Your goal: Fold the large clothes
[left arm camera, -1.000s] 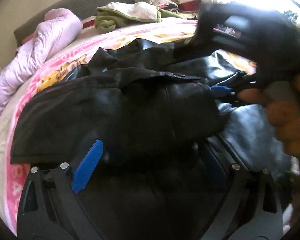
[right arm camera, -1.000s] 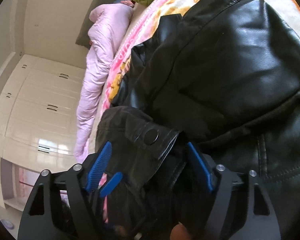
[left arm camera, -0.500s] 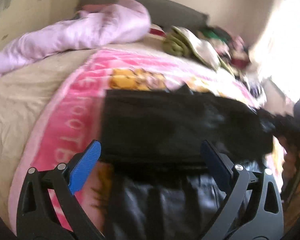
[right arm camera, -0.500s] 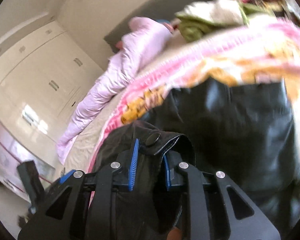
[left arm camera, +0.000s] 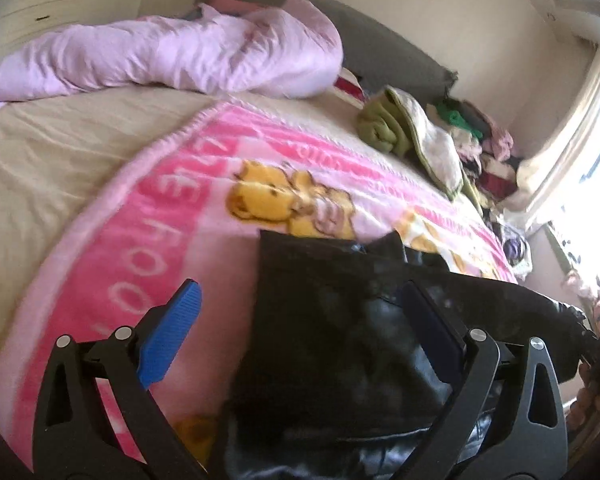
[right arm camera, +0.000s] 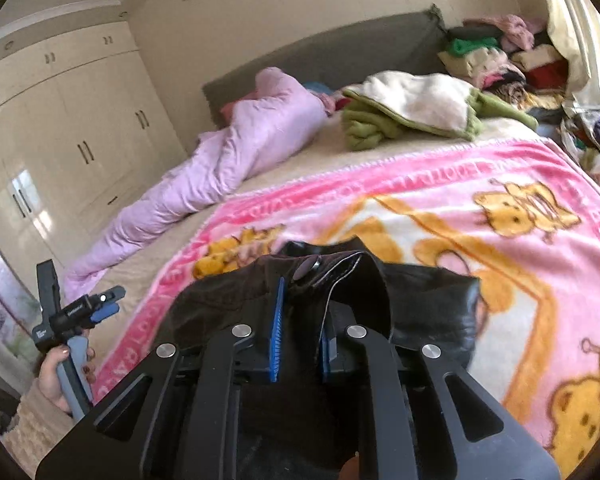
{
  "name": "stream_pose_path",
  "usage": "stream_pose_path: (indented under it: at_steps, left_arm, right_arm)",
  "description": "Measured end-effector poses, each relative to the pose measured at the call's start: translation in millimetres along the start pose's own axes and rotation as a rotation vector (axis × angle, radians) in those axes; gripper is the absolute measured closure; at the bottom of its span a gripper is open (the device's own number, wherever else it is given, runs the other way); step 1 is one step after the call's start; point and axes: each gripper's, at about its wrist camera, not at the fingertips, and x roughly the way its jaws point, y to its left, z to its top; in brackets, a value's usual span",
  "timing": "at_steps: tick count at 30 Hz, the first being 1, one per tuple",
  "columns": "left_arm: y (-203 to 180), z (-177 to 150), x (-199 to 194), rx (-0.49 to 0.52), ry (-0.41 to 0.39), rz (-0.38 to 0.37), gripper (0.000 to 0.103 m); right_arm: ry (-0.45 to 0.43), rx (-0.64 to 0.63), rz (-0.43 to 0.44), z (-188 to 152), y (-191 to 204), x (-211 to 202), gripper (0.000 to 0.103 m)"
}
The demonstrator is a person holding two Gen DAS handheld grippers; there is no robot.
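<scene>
A black leather jacket (left arm camera: pixel 340 340) lies on the pink bear-print blanket (left arm camera: pixel 160 220). My left gripper (left arm camera: pixel 300 292) hovers open over the jacket's left edge, and its blue pads touch nothing. In the right wrist view that same gripper (right arm camera: pixel 108 300) is held by a hand at the bed's left side. My right gripper (right arm camera: pixel 300 320) is closing on a raised edge of the jacket (right arm camera: pixel 340 280) that bears a snap button. Its blue pads press the leather from both sides. The jacket's lower part is hidden behind the gripper body.
A lilac duvet (left arm camera: pixel 180 52) lies along the bed's far left by the grey headboard (right arm camera: pixel 320 52). A green and white blanket (right arm camera: pixel 420 112) and a pile of clothes (right arm camera: pixel 492 52) sit at the far right. Cream wardrobes (right arm camera: pixel 60 120) stand left of the bed.
The right gripper shut on the jacket's snap-button edge and rose with it. The left gripper swung left off the jacket's middle to its edge and stayed open. Both views rolled upright.
</scene>
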Motion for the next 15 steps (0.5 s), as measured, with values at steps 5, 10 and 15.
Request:
stream_pose_path:
  at_steps: [5,10,15]
  left_arm:
    - [-21,-12,42,0.029,0.089,-0.014,0.050]
    - [-35,-31,72,0.074,0.187,-0.024,0.084]
    - [-44,-55,94,0.172,0.243,0.031,0.084]
  right_arm:
    - [0.034,0.004,-0.026,-15,-12,5,0.090]
    - [0.051,0.013,-0.043,-20,-16,12,0.089]
    - [0.084,0.011,-0.089,-26,-23,24,0.088]
